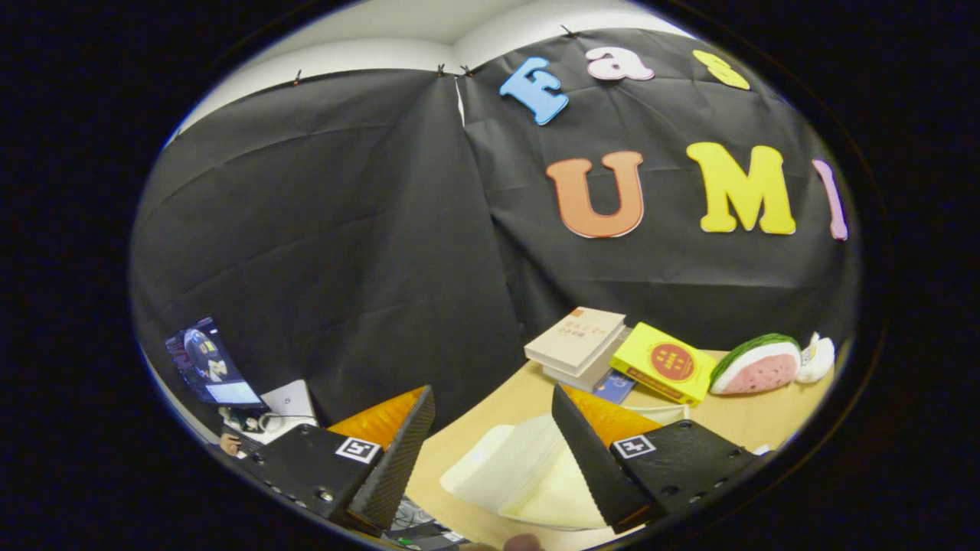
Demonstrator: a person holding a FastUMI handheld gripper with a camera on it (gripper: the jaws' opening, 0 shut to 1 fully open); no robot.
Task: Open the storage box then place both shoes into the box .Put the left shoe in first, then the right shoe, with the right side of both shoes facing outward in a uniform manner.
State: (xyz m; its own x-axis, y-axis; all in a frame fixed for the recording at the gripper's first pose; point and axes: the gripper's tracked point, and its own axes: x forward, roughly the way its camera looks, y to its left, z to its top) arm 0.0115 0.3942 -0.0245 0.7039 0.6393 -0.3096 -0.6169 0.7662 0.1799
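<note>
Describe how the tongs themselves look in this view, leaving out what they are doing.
The tongs are two wedge-shaped fingers that taper to points, each with a ribbed, textured inner face. Behind each finger sits a flat mounting block with visible screws and a small square black-and-white marker tag. The tongs stand open.

The gripper [490,425] hangs above the wooden table [521,398], its two fingers spread wide apart with nothing between them. Just below and ahead of the fingers lies a white storage box [513,471], lid closed. Beyond it rest a stack of books [576,344], a yellow book [664,363] leaning on them, and a watermelon slice toy [758,366]. A monitor [207,363] glows beside the table.
</note>
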